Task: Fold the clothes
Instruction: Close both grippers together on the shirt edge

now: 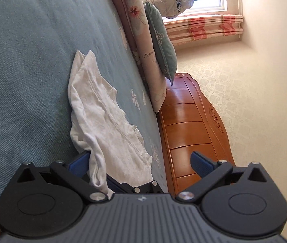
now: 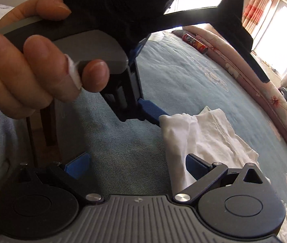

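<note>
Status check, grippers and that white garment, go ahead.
Left gripper open, white garment draped over one finger. Right gripper open, empty. Garment crumpled on bed. Nothing blocking.

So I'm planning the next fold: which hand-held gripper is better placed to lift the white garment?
Left hand-held gripper: its open jaws already straddle the white garment. The right hand-held gripper mostly faces bare bedspread.
</note>
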Motion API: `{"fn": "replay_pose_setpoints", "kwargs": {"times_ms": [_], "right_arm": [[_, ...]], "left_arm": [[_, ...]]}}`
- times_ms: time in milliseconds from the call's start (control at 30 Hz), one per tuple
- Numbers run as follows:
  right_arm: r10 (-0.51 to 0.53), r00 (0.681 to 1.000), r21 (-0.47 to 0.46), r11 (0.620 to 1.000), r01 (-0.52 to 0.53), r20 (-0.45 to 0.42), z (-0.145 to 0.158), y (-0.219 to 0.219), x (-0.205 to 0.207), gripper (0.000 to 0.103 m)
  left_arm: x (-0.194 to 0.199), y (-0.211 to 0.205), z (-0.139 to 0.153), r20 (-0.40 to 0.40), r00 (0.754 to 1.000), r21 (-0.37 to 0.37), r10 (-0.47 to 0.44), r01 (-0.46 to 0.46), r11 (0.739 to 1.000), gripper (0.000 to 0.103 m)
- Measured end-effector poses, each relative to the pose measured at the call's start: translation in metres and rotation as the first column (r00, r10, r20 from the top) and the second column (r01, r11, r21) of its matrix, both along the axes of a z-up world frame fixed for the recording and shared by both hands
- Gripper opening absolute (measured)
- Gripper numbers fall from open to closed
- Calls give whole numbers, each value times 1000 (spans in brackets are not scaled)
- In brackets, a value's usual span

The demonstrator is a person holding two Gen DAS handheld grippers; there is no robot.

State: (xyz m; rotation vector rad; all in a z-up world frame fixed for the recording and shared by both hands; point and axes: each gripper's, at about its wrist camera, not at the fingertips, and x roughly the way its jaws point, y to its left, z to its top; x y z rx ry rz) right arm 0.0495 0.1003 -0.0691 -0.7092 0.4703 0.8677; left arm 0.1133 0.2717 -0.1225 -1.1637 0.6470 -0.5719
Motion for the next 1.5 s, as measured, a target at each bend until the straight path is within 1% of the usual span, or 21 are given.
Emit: {"fn": "replay_pose_setpoints", "kwargs": {"times_ms": [133, 200, 267, 300, 333, 400, 500, 700, 767, 800, 833, 900, 1000, 1100, 1167, 1300, 1367, 1400, 1467, 1500], "right_arm": [[-100, 993, 28, 995, 99, 66, 12, -13, 12, 100], [-136, 987, 11, 991, 136, 87, 14, -14, 23, 99], [-151, 983, -34, 987, 155, 105, 5, -8, 28, 93], [-149, 983, -57, 986, 156, 107, -2, -4, 28, 87], [-148, 982, -54, 986, 156, 118, -6, -2, 27, 86], [-170, 973, -47, 983, 179, 156, -10, 3, 29, 85], [-200, 948, -86, 970, 227, 250, -17, 14, 39, 85], [-232, 923, -55, 964, 261, 307, -24, 17, 47, 85], [-252, 920, -46, 960, 278, 299, -25, 17, 48, 79], [-254, 925, -47, 959, 278, 283, -24, 17, 48, 65], [-255, 928, -51, 959, 279, 270, -24, 16, 47, 55], [-250, 924, -70, 957, 281, 288, -27, 18, 46, 49], [-238, 913, -98, 954, 284, 332, -32, 23, 40, 49], [-251, 909, -93, 950, 297, 332, -33, 24, 40, 49], [-258, 907, -95, 948, 304, 333, -33, 25, 40, 50], [-265, 893, -101, 942, 320, 364, -34, 28, 38, 57], [-261, 891, -109, 940, 322, 372, -35, 29, 36, 57], [-254, 896, -116, 942, 314, 366, -34, 29, 34, 56], [-238, 905, -131, 945, 299, 353, -32, 30, 30, 42], [-230, 910, -138, 947, 292, 346, -31, 30, 28, 29]], "left_arm": [[-2, 2, 3, 18, 1000, 6, -2, 2, 1000, 102], [-2, 1, 4, 25, 1000, 12, -8, 8, 1000, 102], [-1, 0, 5, 34, 999, 24, -14, 13, 1000, 102], [-1, -1, 6, 39, 999, 31, -17, 15, 999, 102], [-2, -1, 7, 43, 999, 36, -19, 17, 999, 102], [-3, 0, 7, 44, 999, 44, -19, 17, 999, 102], [-6, 1, 7, 47, 999, 53, -19, 17, 998, 102], [-10, 2, 8, 57, 998, 68, -21, 17, 998, 102], [-10, 1, 10, 63, 998, 80, -20, 15, 997, 102], [-9, 0, 13, 69, 997, 87, -19, 13, 996, 102], [-8, 0, 14, 76, 997, 93, -17, 10, 996, 102], [-9, 0, 17, 90, 996, 100, -12, 3, 995, 102], [-13, 3, 21, 121, 993, 110, 10, -23, 994, 102], [-21, 10, 27, 167, 984, 138, 59, -82, 987, 102], [-21, 11, 28, 166, 983, 151, 71, -97, 984, 102], [-21, 15, 30, 165, 982, 177, 96, -125, 976, 102], [-21, 16, 30, 165, 980, 188, 110, -141, 972, 102], [-21, 18, 30, 164, 979, 193, 123, -154, 969, 102], [-19, 20, 29, 154, 977, 203, 148, -177, 963, 102], [-17, 22, 27, 139, 978, 205, 155, -182, 962, 102]]}}
